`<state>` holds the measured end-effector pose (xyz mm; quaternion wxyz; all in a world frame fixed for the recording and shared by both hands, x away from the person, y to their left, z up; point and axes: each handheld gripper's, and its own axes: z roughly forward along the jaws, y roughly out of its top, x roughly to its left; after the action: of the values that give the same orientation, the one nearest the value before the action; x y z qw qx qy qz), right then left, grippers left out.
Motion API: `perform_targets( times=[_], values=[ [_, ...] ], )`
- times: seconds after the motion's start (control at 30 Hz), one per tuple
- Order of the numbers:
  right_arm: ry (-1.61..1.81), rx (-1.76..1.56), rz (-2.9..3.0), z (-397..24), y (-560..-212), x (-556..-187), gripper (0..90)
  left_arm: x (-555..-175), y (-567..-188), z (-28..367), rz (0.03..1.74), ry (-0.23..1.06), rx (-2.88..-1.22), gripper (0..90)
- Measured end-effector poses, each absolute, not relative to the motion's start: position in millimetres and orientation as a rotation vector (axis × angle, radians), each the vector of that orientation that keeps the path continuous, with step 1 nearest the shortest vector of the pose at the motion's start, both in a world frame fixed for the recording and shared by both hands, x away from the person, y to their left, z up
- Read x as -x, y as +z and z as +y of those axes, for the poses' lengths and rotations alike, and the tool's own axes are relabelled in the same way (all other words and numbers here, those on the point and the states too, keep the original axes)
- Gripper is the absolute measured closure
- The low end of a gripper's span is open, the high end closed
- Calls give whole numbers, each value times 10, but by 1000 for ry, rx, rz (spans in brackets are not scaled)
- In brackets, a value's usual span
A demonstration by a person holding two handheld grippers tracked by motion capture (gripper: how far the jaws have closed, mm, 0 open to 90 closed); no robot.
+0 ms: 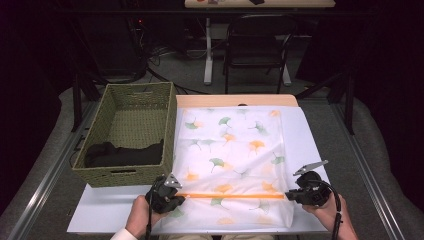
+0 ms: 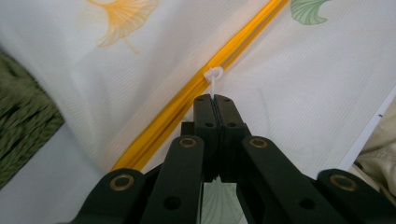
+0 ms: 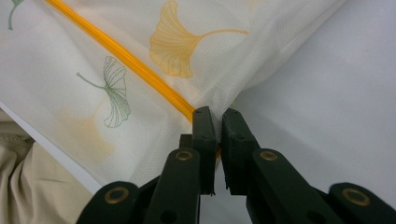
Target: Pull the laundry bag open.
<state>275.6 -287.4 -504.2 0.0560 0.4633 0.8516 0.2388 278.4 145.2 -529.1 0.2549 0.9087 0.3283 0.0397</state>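
Note:
A white mesh bag (image 1: 230,145) printed with ginkgo leaves lies flat on the table, an orange zipper (image 1: 235,195) running across its near end. My left gripper (image 1: 181,196) is at the zipper's left end. In the left gripper view it (image 2: 215,98) is shut on the small white zipper pull (image 2: 213,79), beside the orange zipper (image 2: 233,44). At the right end of the zipper is my right gripper (image 1: 289,196). In the right gripper view it (image 3: 218,114) is shut on the bag's edge (image 3: 212,98), where the zipper (image 3: 126,58) ends.
A green woven basket (image 1: 170,125) stands left of the bag with a black cloth (image 1: 122,154) inside. The bag rests on a white board (image 1: 110,210) whose near edge is close to the person's lap. A black chair (image 1: 255,45) stands beyond the table.

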Motion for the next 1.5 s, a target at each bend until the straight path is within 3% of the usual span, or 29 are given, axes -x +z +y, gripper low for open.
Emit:
perform_targets(
  times=[0.8, 1.07, 1.5],
  values=[
    [711, -1362, 2583, -2849, -5027, -2726, 852, -2679, -5258, 1937, 1048, 161, -2420, 897],
    [717, -1395, 2573, -2864, -5071, -2736, 852, -2650, -5293, 1923, 1059, 273, -2501, 897],
    [755, -1400, 2551, -2864, -5121, -2753, 837, -2590, -5243, 1874, 1059, 299, -2499, 892]
  ],
)
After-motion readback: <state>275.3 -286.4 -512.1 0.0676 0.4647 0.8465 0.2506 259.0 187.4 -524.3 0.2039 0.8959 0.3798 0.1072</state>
